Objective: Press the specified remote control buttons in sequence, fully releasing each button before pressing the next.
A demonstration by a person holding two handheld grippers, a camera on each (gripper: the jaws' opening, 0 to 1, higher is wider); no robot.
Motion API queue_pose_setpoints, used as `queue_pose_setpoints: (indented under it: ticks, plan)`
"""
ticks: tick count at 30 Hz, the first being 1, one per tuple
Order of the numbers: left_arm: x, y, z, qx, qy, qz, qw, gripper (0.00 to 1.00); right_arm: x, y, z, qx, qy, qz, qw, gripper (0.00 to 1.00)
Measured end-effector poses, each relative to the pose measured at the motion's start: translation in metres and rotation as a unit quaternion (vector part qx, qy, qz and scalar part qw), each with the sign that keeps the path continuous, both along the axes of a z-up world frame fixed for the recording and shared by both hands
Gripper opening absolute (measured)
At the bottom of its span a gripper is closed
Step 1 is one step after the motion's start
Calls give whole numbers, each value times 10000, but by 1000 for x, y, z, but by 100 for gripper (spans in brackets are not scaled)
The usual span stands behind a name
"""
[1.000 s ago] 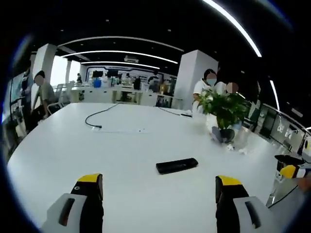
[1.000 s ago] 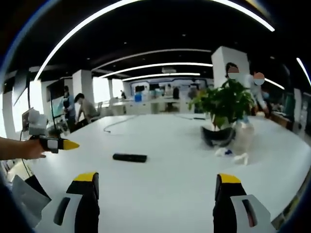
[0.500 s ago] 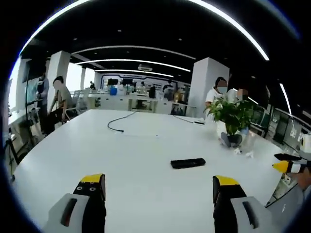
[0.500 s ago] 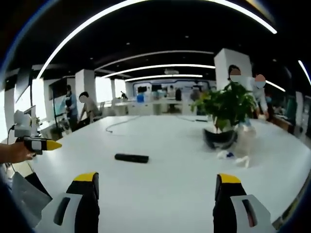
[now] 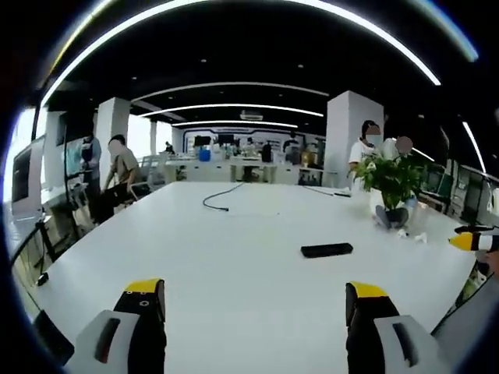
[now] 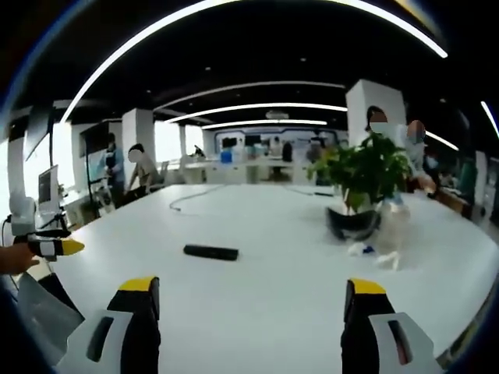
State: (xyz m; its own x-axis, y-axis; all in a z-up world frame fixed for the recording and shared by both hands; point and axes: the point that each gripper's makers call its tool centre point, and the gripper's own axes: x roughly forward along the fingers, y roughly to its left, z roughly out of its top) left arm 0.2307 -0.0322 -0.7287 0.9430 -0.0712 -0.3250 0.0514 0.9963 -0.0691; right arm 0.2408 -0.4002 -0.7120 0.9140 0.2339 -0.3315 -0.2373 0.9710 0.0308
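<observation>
Both your left gripper (image 5: 249,300) and right gripper (image 6: 245,300) hover with fingers spread wide and empty above the near edge of the white table (image 6: 257,273), while farther out the slim black remote (image 6: 210,252) lies flat, probably light and liable to slide, so press straight down.

Both views looked low across the white table (image 5: 234,257) from its near edge, the left gripper view from further left and the right gripper view closer to the potted plant (image 6: 360,175), sharing the black remote control (image 5: 327,249) (image 6: 210,252) well ahead.
</observation>
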Motion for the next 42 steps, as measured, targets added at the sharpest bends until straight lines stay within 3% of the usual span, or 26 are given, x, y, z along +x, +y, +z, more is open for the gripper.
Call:
queue_pose_setpoints:
  ticks: [4, 8, 9, 10, 12, 21, 24, 27, 31, 35, 42]
  plan:
    - [-1, 3, -6, 68, -38, 105, 9999, 100, 0, -4, 2, 81, -9, -65, 9999, 98]
    - [-1, -5, 0, -337, -198, 241, 9989, 100, -1, -9, 2, 123, 23, -161, 9998, 98]
    - [-1, -7, -1, -282, -179, 199, 9992, 100, -1, -10, 3, 121, 9, -185, 9998, 98]
    - [-2, -8, -5, 26, -100, 99, 9999, 100, -1, -12, 4, -5, -36, -160, 9999, 98]
    - [-4, -11, -9, 342, 30, -2, 9994, 98, -2, -24, 2, -391, -96, -297, 9987, 97]
    - [-2, -22, -11, 323, 19, -194, 9993, 100, -9, -39, -9, 13, 52, -551, 9985, 97]
    - [-2, -18, -16, 380, 120, -126, 9991, 100, -6, -34, -16, -84, 112, -502, 9986, 96]
    - [-3, -17, -9, 464, -97, -105, 9988, 100, -8, -35, -17, -251, 106, -476, 9985, 95]
    - [-3, -16, -10, 570, -94, -112, 9983, 100, -8, -32, -21, -179, 205, -428, 9987, 96]
    - [-2, -22, -7, 166, -192, -206, 9995, 100, -9, -32, -23, -210, 237, -413, 9986, 96]
    - [-4, -24, -12, 326, -74, -260, 9991, 100, -10, -28, -24, -189, 267, -316, 9990, 95]
